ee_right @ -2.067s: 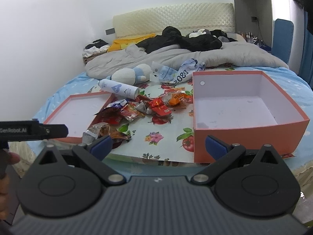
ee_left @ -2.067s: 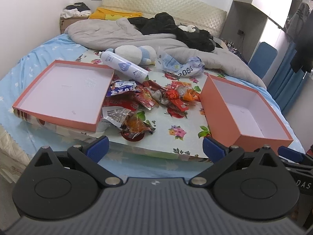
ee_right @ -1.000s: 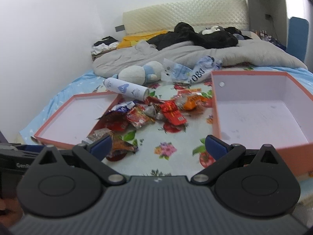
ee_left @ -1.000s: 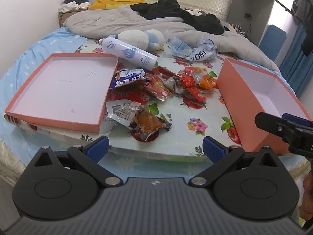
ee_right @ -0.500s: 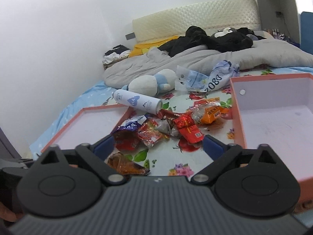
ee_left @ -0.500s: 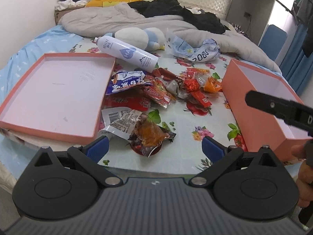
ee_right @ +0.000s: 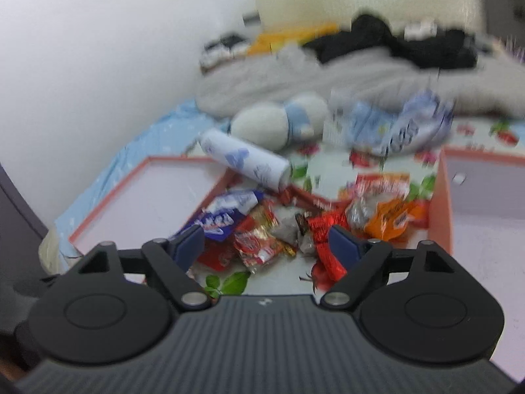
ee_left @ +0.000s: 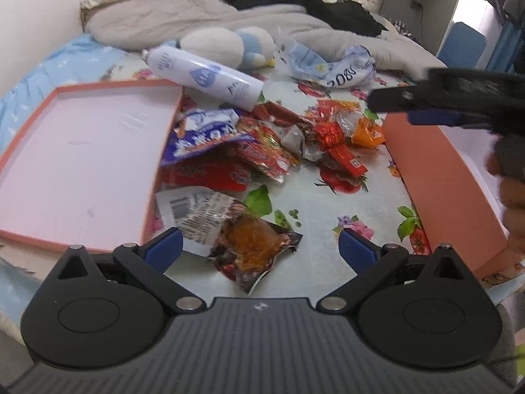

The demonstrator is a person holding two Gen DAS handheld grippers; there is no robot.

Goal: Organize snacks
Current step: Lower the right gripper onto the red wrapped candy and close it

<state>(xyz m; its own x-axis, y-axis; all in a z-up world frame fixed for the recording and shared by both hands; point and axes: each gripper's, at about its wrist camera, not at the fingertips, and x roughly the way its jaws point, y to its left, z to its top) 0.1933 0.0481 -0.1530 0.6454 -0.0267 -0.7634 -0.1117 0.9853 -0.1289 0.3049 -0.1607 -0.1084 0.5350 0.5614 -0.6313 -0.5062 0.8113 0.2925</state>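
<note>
Both grippers stand open and empty, the right gripper [ee_right: 265, 241] having just been closing, with the snack packets [ee_right: 295, 226] heaped ahead of it and an orange-filled packet [ee_left: 252, 246] between the left gripper's [ee_left: 259, 246] fingers.

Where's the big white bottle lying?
In the left wrist view the white bottle lies on its side at the far end of the snack pile, beside the shallow pink lid's far corner, before the plush toy.

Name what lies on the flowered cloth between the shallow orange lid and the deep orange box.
A heap of snack packets lies between the lid and the box, clearest in the left wrist view.
</note>
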